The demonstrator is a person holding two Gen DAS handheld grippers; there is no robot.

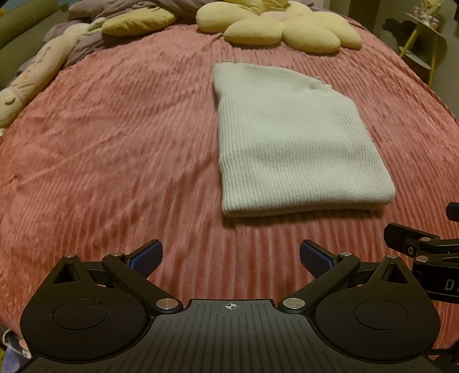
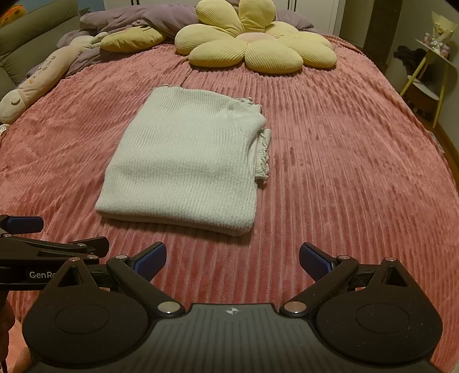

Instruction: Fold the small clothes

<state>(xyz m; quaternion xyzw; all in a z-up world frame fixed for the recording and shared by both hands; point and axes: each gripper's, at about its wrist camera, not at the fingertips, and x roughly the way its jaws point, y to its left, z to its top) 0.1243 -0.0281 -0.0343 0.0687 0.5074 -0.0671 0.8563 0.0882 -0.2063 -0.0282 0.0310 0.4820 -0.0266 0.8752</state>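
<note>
Sweater [image 1: 289,137], one ribbed white knit folded into a rectangle, lies on the ridged pink plush bedspread [image 1: 114,149]. Near its front edge, left gripper [image 1: 231,258] and right gripper [image 2: 232,258] hover spread, empty.

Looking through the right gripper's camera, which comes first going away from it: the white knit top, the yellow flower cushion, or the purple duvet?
From the right gripper, open above the pink bedspread:
1. White knit top, folded, just ahead and slightly left.
2. Yellow flower cushion, beyond the top, near the head of the bed.
3. Purple duvet, bunched behind the cushion, far left.
</note>
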